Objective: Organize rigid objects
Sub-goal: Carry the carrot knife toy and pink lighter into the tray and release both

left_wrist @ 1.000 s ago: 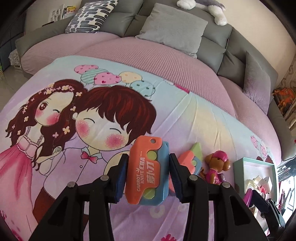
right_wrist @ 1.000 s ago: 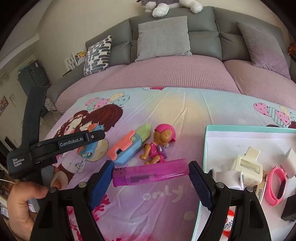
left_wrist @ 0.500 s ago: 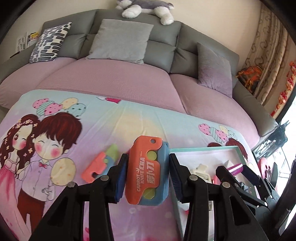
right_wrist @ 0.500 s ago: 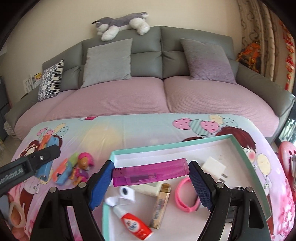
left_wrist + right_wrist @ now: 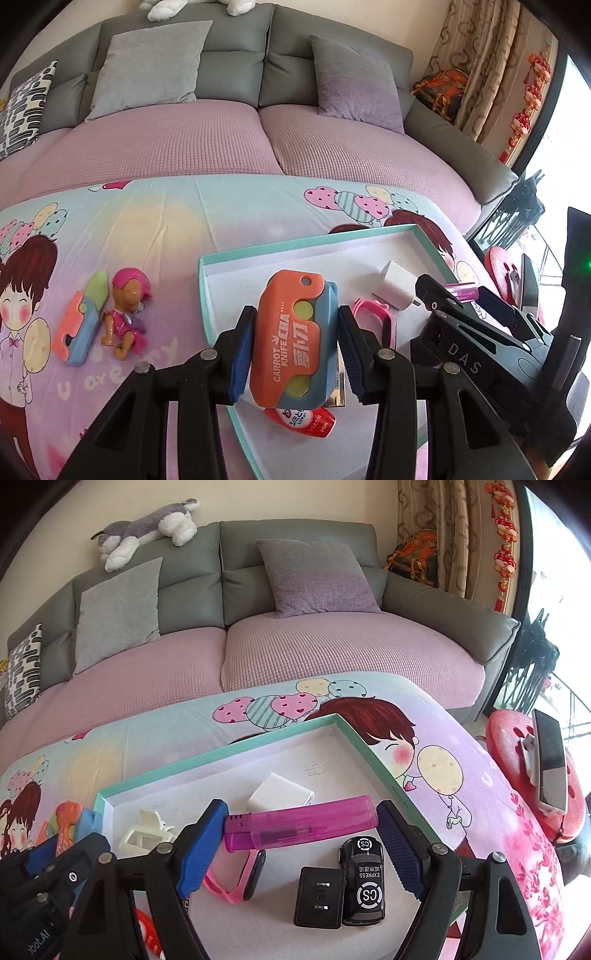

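**Both grippers loaded, over the tray**

2 toys, knife toy (image 5: 79,325) and pup figure (image 5: 125,314), lie on the sheet left of the tray (image 5: 295,245), not yet sorted. Left gripper (image 5: 295,343) clamps the carrot knife (image 5: 291,339) by its sides, above the tray's near-left part, likely for a drop. Right gripper (image 5: 299,834) pinches the lighter (image 5: 301,827) end to end, level over the tray middle, above the pink band (image 5: 236,882), charger (image 5: 319,897) and toy car (image 5: 364,882)

Both wrist fisheyes look steeply down, close, sharing the tray (image 5: 430,242), apparently.
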Tool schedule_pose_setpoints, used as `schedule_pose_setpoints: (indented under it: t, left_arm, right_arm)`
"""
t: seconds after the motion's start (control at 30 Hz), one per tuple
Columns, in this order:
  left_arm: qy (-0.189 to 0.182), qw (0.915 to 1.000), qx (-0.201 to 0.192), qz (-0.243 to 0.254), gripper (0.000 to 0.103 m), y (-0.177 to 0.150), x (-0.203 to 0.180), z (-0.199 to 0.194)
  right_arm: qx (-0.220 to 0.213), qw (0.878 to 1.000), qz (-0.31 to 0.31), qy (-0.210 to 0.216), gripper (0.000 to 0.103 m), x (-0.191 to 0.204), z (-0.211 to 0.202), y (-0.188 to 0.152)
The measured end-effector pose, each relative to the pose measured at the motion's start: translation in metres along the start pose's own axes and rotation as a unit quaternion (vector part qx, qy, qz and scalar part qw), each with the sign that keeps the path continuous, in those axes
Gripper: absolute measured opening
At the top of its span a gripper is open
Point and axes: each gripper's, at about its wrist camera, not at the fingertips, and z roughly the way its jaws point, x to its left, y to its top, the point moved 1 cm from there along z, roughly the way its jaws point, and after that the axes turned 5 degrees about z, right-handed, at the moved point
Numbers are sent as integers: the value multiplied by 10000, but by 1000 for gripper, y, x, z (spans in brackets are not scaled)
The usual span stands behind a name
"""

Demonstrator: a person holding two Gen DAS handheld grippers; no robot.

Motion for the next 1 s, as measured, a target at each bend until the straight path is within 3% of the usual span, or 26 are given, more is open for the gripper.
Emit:
schedule_pose_setpoints:
  t: [0.43,0.87,1.0]
  left_arm:
    - [-104,9999,52,95,45,2,-10,6]
    - [289,9994,-16,-214,46,2,17,-6]
    - [474,9984,-61,-295,54,1,27,-11]
  right_arm:
    - [336,9994,69,-71,84,-4,13,-6]
    - [723,9973,-8,-140,85,-3,29,-14]
    - [729,9972,-22,-146,96,-3,30,-14]
